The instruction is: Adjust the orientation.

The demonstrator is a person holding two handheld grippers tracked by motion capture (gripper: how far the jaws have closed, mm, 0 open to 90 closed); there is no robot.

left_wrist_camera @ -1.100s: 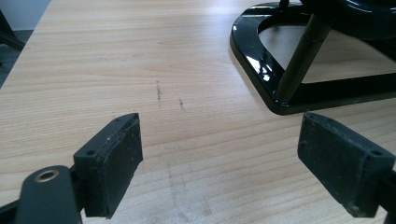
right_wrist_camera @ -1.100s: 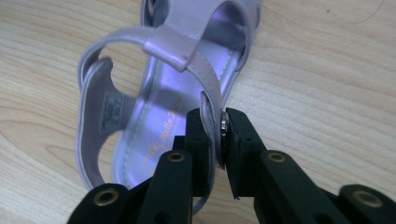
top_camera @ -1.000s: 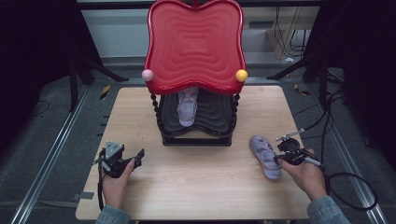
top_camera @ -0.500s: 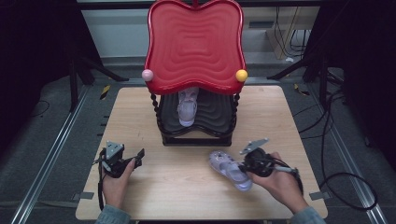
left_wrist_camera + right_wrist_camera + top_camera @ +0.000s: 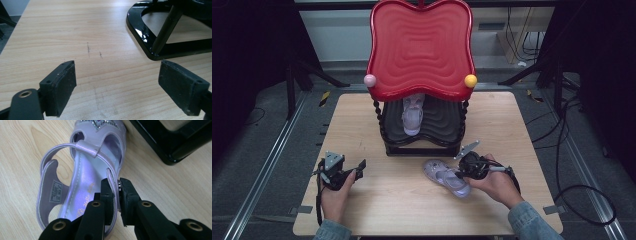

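Right hand-held gripper [image 5: 117,192] clamped on lilac sandal's [image 5: 85,185] side strap (sandal flat on worktop [image 5: 377,200], near black stand [image 5: 422,147]). Left hand-held gripper [image 5: 117,85] open, nothing between jaws.

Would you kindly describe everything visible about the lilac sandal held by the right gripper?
The sandal is glossy lilac, seemingly synthetic, with a heel strap, side cut-outs, sparkly toe trim and a printed insole. It lies sole-down on the wooden table, toe towards the black stand. The right gripper pinches its side edge.
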